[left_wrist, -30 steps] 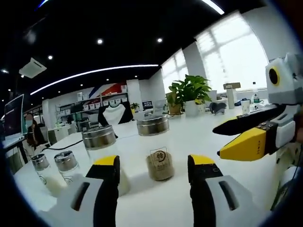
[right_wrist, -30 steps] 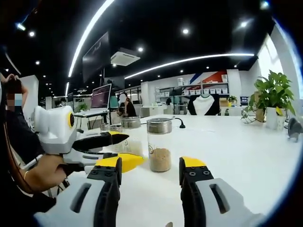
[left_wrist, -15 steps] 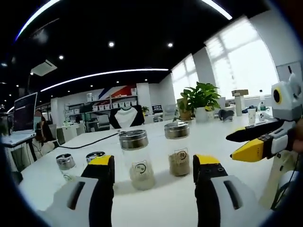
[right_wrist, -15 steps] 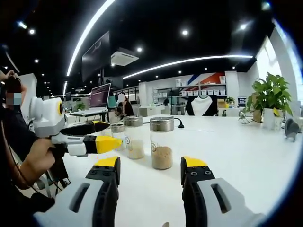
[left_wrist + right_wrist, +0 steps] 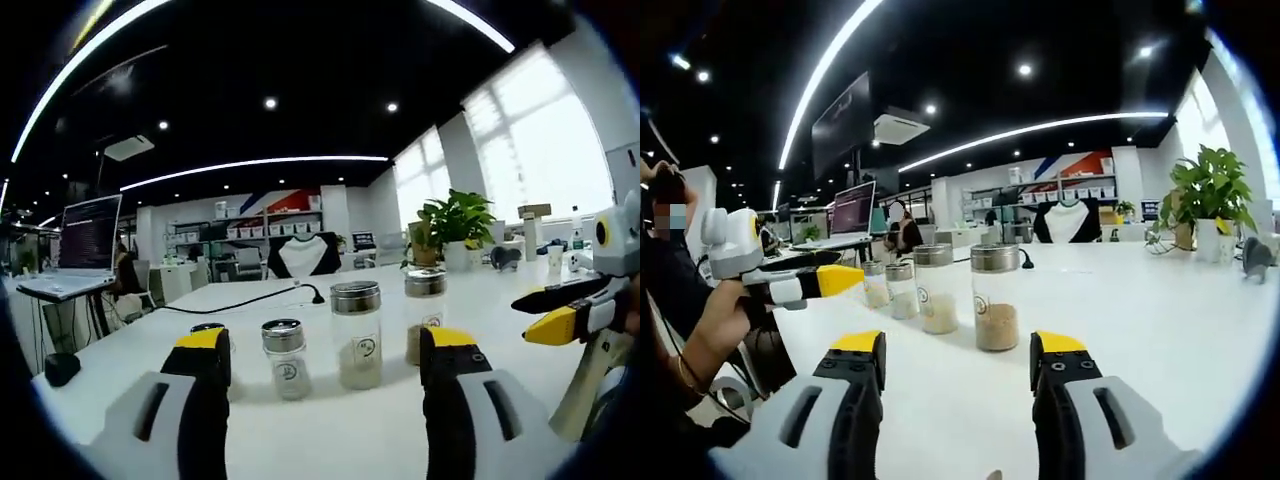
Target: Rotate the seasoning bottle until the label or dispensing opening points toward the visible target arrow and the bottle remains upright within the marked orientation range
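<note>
Bottle (image 5: pixel 995 297) — ahead of right claw (image 5: pixel 958 360)

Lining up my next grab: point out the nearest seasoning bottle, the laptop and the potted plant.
Nearest seasoning bottle (image 5: pixel 996 298), right gripper view: glass body above the brown seasoning.
Laptop (image 5: pixel 90 232), left gripper view: lit screen.
Potted plant (image 5: pixel 1210 190), right gripper view: green leaves.

Four seasoning bottles are standing in a row on the white table (image 5: pixel 1160 320). In the right gripper view, the tall bottle (image 5: pixel 995 297) is sitting nearest, with the next bottle (image 5: pixel 936 289) to its left, then a shorter bottle (image 5: pixel 901 290), then the farthest bottle (image 5: pixel 875 284). The left gripper (image 5: pixel 840 281) is hanging just left of the row, and a potted plant (image 5: pixel 1210 200) is standing far off at the right, behind the bottles.
</note>
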Action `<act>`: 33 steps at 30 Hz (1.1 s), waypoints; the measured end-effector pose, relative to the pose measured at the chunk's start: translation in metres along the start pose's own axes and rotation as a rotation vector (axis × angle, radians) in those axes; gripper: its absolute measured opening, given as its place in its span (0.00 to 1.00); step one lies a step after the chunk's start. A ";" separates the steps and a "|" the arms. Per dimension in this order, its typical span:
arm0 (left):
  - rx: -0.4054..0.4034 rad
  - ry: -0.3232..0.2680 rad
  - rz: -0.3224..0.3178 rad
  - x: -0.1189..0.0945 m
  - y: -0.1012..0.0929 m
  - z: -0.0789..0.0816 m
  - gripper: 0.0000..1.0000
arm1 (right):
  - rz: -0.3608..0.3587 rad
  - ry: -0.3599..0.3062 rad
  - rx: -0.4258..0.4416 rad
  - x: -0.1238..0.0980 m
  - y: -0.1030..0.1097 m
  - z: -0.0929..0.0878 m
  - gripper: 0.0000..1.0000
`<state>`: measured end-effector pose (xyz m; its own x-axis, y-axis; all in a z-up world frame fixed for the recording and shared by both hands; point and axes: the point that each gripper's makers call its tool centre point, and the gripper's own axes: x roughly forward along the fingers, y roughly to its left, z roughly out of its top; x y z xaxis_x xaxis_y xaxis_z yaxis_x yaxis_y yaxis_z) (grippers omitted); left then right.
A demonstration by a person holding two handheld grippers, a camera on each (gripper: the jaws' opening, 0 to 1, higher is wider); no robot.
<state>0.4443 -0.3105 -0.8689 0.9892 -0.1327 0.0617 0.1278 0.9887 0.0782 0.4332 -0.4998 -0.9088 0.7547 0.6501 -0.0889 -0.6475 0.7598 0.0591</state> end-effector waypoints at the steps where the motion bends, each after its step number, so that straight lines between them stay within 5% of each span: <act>1: 0.017 0.010 -0.013 -0.001 0.002 -0.001 0.82 | -0.002 0.002 -0.005 -0.001 0.001 0.000 0.59; 4: 0.052 0.043 -0.037 -0.006 0.006 -0.009 0.85 | 0.009 0.011 -0.025 -0.002 0.007 -0.003 0.60; 7: -0.028 0.056 -0.056 -0.011 0.009 -0.019 0.86 | 0.050 -0.001 -0.018 -0.001 0.017 -0.003 0.65; 14: -0.012 0.096 -0.054 -0.024 0.026 -0.039 0.91 | 0.074 0.011 -0.013 -0.001 0.025 -0.011 0.69; 18: -0.011 0.098 -0.112 -0.034 0.028 -0.050 0.94 | 0.093 -0.081 -0.033 -0.007 0.031 0.005 0.76; 23: -0.010 0.121 -0.103 -0.047 0.038 -0.057 0.99 | 0.080 -0.068 -0.025 -0.006 0.029 0.003 0.88; 29: -0.064 0.103 -0.098 -0.054 0.048 -0.053 1.00 | 0.089 -0.051 -0.027 -0.007 0.029 -0.004 0.89; 33: -0.052 0.104 -0.135 -0.056 0.046 -0.054 1.00 | 0.145 -0.082 0.055 -0.007 0.033 -0.002 0.89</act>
<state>0.3988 -0.2537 -0.9221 0.9645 -0.2593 -0.0497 0.2608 0.9650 0.0268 0.4062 -0.4791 -0.9080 0.6617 0.7497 0.0060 -0.7448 0.6564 0.1199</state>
